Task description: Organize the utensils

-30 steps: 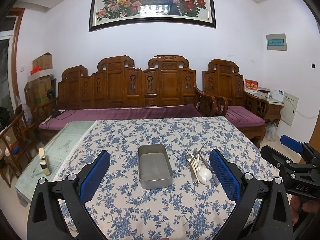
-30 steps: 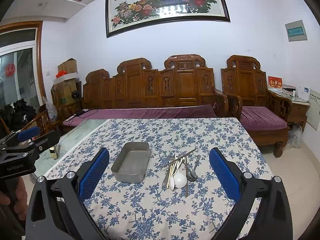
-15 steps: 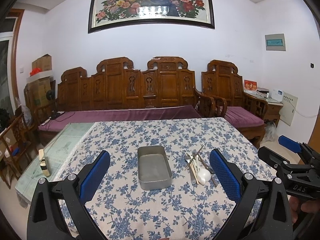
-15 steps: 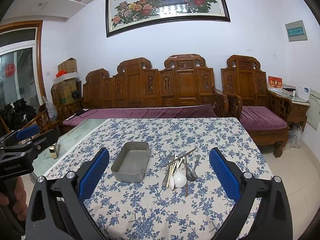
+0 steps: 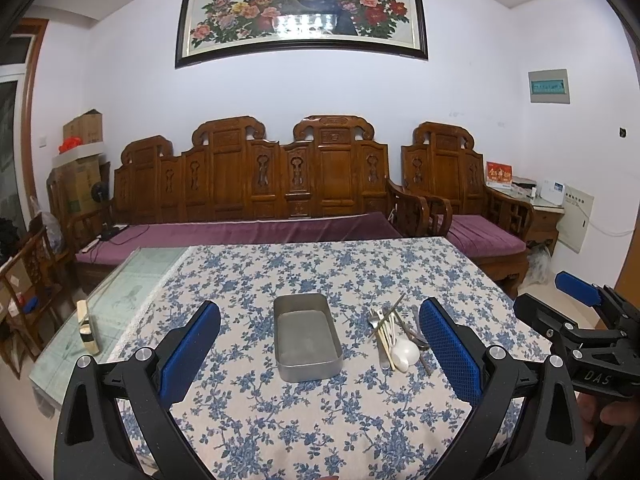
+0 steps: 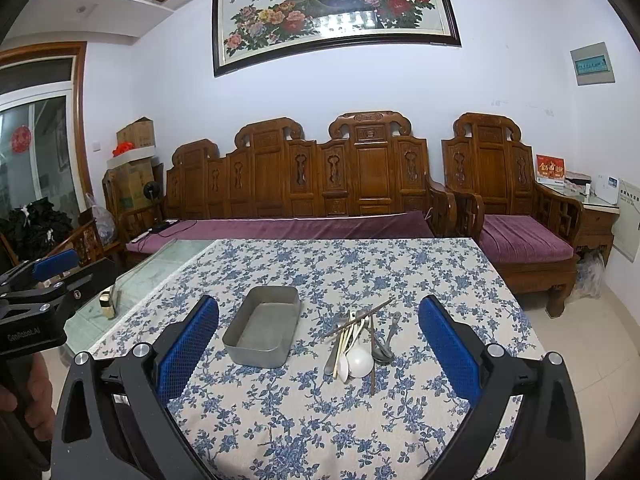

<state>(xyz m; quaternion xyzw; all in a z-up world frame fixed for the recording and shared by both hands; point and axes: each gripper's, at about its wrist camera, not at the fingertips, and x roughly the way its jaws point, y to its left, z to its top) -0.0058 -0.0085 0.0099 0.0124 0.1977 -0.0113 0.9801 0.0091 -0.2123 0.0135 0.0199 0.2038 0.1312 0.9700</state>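
Both claws hang above the near edge of the bench [image 5: 280, 264], which has a blue flower cloth [image 6: 360, 264] on it. The left claw [image 5: 320, 354] is wide open and holds nothing. The right claw [image 6: 318, 350] is wide open too, and it holds nothing.

A gray metal tray [image 5: 306, 336] sits on the cloth. It is straight ahead of the left claw, between its fingers [image 5: 190, 352]. From the right claw the tray [image 6: 264, 330] is ahead and a bit to the left.

The pile of utensils [image 6: 358, 340] lies just to the right of the tray, not touching it. It is right ahead of the right claw. From the left claw the pile [image 5: 394, 336] is ahead, close by its right finger. In the pile are a white spoon [image 6: 360, 362], a metal spoon [image 6: 386, 344], a fork [image 5: 374, 320] and some chopsticks [image 6: 358, 318], all crossed over each other.

A long wood sofa [image 5: 256, 184] stands past the bench.
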